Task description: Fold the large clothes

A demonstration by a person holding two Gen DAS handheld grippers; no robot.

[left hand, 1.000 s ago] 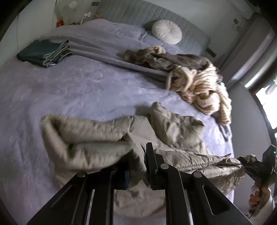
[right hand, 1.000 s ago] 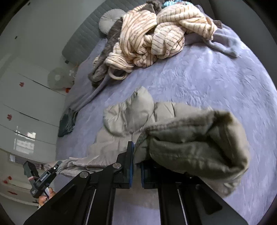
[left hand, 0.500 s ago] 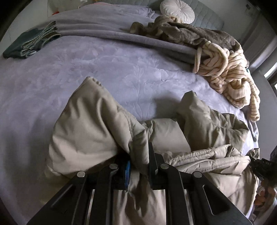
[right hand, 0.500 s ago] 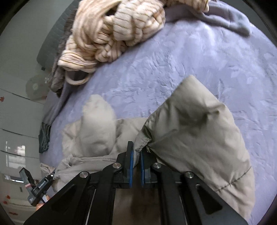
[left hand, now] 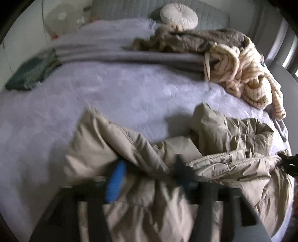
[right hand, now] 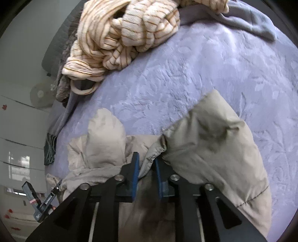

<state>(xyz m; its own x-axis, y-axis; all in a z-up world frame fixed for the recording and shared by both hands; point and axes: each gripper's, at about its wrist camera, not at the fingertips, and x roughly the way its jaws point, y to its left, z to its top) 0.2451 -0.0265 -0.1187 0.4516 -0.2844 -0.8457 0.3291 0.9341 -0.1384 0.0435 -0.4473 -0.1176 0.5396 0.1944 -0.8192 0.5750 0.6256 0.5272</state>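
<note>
A beige puffer jacket (left hand: 214, 167) lies crumpled on the near part of the lilac bed (left hand: 111, 93). My left gripper (left hand: 149, 167) is blurred, its fingers spread wide, with jacket fabric lying loose between them. In the right wrist view the jacket (right hand: 214, 149) rests folded on the bed (right hand: 204, 74). My right gripper (right hand: 147, 165) is partly open, with the jacket's gathered cuff loose between its blue pads (right hand: 136, 167). The left gripper (right hand: 44, 203) also shows in the right wrist view at the lower left.
A cream striped garment (left hand: 247, 82) and a brown one (left hand: 195, 41) are piled at the bed's far right. Folded dark green clothes (left hand: 29, 74) lie at the far left. A round white pillow (left hand: 178, 16) leans on the grey headboard. A fan (left hand: 61, 18) stands beside the bed.
Both grippers carried the jacket's sleeves down onto the bed, then opened. The left fingers have spread wide and the right ones parted a little, releasing the fabric.
</note>
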